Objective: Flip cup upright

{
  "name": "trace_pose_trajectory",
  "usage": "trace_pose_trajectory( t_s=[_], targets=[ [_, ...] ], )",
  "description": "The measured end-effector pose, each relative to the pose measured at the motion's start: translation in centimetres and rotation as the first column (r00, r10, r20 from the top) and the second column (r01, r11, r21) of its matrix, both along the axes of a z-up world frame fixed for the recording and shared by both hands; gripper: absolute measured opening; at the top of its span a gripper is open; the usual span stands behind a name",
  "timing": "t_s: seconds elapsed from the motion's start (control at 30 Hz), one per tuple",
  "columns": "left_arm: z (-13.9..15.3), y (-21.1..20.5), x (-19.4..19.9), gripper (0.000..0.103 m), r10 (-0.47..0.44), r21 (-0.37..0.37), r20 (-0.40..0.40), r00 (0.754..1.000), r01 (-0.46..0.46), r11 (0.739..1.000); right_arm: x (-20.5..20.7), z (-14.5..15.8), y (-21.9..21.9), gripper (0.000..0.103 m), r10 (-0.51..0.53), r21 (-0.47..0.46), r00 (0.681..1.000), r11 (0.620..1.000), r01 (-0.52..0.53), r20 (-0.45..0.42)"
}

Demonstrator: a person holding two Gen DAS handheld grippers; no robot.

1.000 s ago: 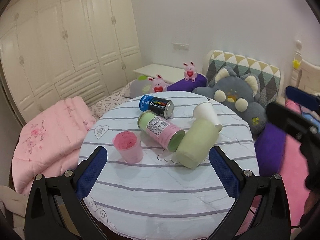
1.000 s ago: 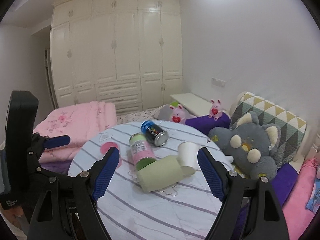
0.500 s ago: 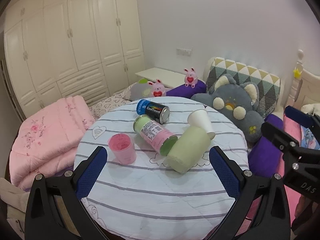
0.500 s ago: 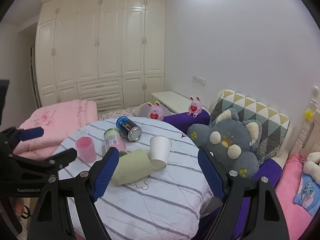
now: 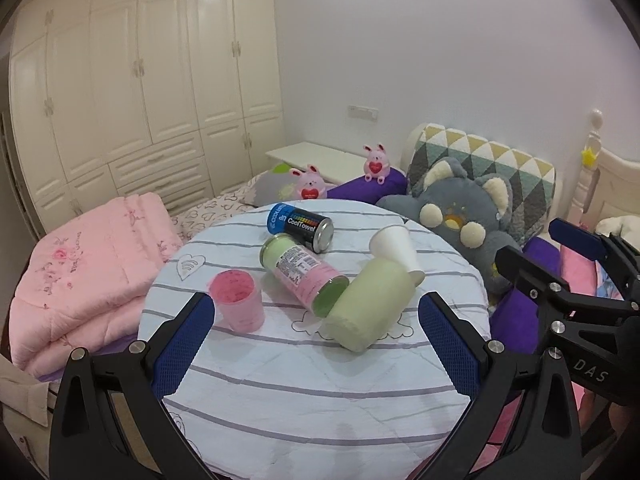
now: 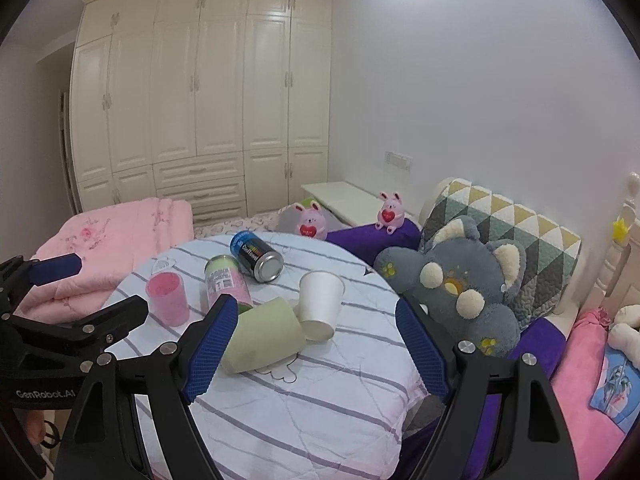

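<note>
Three cups (image 5: 372,310) (two toppled), two cans (image 5: 300,229)

On the table (image 5: 304,392) we see five things. A cup (image 5: 239,300) stands upright near the left edge. Right of it a bottle (image 5: 304,274) lies on its side, and behind that, toward the far edge, lies a can (image 5: 300,226). At the bottle's right end a tumbler (image 5: 372,304) lies tipped, touching it. Behind the tumbler a paper cup (image 5: 396,248) lies against it, toward the right edge.
</note>
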State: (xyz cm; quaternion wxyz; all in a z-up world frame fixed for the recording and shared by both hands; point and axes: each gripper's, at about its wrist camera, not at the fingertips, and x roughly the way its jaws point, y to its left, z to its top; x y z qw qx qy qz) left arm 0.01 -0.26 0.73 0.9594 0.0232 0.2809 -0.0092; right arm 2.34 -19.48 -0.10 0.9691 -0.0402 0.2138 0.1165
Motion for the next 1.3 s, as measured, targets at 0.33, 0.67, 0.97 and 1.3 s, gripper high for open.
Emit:
trace_pose_trajectory(
  t_s=[0.33,0.67,0.97,1.3],
  targets=[
    [-0.2,2.1,0.2,0.103,0.032,-0.024,-0.005,0.999,-0.032,0.999,0.7,-0.2,2.0,0.082,0.026,-0.013,0.999,1.0,-0.027,-0.024],
    [-0.4,3.1,0.3,0.103,0.046,-0.033,0.003,0.999,-0.046,0.998,0.9,-0.1,3.3,0.082,0.027,-0.032,0.999,0.999,-0.028,-0.019],
    [-0.5,2.8,0.4,0.103,0.039,-0.028,0.034,0.999,-0.038,0.999,1.0,-0.1,3.4,0.082,0.008,-0.038,1.0,0.999,-0.008,-0.006],
    [-0.4,2.4,0.0,0.103,0.034,-0.022,0.099,0.995,-0.032,0.999,0.8,-0.1,3.3,0.082,-0.006,-0.024,0.999,1.0,0.007,0.035]
  ],
)
